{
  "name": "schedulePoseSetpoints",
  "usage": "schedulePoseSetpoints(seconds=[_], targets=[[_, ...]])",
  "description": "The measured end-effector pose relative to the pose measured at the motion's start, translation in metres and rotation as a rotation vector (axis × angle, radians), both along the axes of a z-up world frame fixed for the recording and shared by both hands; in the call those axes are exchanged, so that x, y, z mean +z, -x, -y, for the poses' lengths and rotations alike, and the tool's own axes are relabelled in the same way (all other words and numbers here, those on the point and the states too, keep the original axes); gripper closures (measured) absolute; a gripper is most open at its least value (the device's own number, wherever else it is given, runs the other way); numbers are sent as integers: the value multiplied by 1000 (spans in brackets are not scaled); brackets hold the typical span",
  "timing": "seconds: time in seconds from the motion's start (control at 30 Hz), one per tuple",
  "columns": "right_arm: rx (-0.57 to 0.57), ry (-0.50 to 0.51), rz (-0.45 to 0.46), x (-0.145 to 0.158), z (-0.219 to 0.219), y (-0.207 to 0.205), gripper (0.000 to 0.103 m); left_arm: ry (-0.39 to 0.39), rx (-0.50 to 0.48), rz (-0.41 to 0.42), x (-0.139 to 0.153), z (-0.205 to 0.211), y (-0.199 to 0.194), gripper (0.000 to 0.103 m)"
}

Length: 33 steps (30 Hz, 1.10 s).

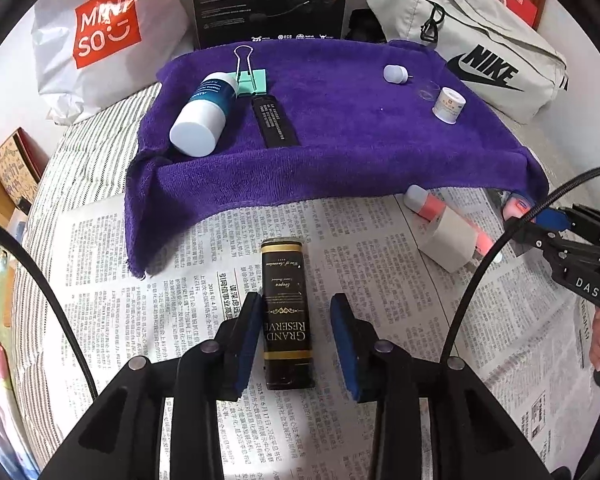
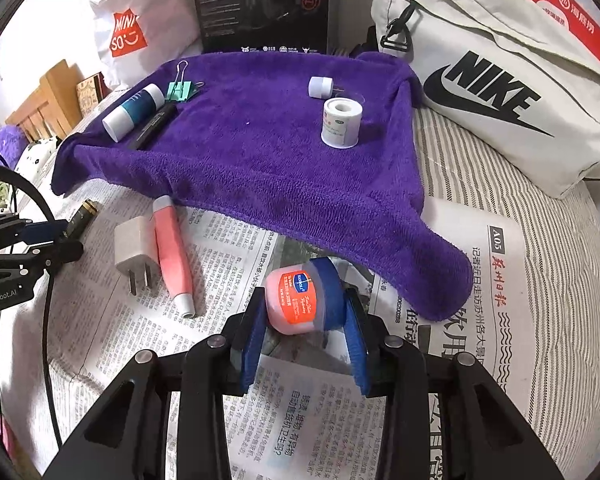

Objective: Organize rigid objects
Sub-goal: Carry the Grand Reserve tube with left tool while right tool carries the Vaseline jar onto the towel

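My left gripper (image 1: 296, 332) is open around a black and gold "Grand Reserve" tube (image 1: 286, 308) lying on newspaper (image 1: 380, 280); the left pad touches it and the right pad stands apart. My right gripper (image 2: 304, 320) is shut on a pink jar with a blue lid (image 2: 300, 300), held just above the newspaper (image 2: 300, 408). A purple towel (image 1: 340, 140) carries a white and teal bottle (image 1: 204, 116), a green binder clip (image 1: 252, 80), a black flat bar (image 1: 276, 124), a small white cap (image 1: 394, 73) and a tape roll (image 2: 341, 122).
A white plug adapter (image 2: 134, 250) and a pink tube (image 2: 172, 252) lie on the newspaper at the left. A Nike bag (image 2: 492, 80), a Miniso bag (image 1: 100, 32) and a black box (image 1: 268, 0) stand behind the towel. Striped bedding (image 2: 560, 260) lies underneath.
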State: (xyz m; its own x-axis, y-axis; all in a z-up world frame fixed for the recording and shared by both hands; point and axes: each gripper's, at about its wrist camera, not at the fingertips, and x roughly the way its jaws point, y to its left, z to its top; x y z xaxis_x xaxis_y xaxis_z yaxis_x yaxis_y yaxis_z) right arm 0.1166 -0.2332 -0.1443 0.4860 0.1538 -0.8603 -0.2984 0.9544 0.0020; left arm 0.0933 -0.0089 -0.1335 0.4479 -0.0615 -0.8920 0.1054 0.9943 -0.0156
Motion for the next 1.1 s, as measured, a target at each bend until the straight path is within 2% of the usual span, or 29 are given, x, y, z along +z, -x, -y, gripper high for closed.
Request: schedulePoseSetpoints(seconds=[0.07,0.17,0.37,0.57,0.77,1.1], targets=[[-7,-11,0,0,1,0,66,-5,15,-1,1,-5,0,80],[-10,-19,-6,1,3,-1,66,26,31,-14,2,-12,0,80],[-14,-24,2,0,3,1,66,-21,24,-15,1,-5,-2,80],[-31,-63,-15,2,9,-1,66,7,34,-13,1,-11,-4,81],[-38,-78,5,22,15,4,66,49,36,-1,11,-16,4,81],[-6,-86,29,49,7,4,66,76,26,35,38,-17,2,81]])
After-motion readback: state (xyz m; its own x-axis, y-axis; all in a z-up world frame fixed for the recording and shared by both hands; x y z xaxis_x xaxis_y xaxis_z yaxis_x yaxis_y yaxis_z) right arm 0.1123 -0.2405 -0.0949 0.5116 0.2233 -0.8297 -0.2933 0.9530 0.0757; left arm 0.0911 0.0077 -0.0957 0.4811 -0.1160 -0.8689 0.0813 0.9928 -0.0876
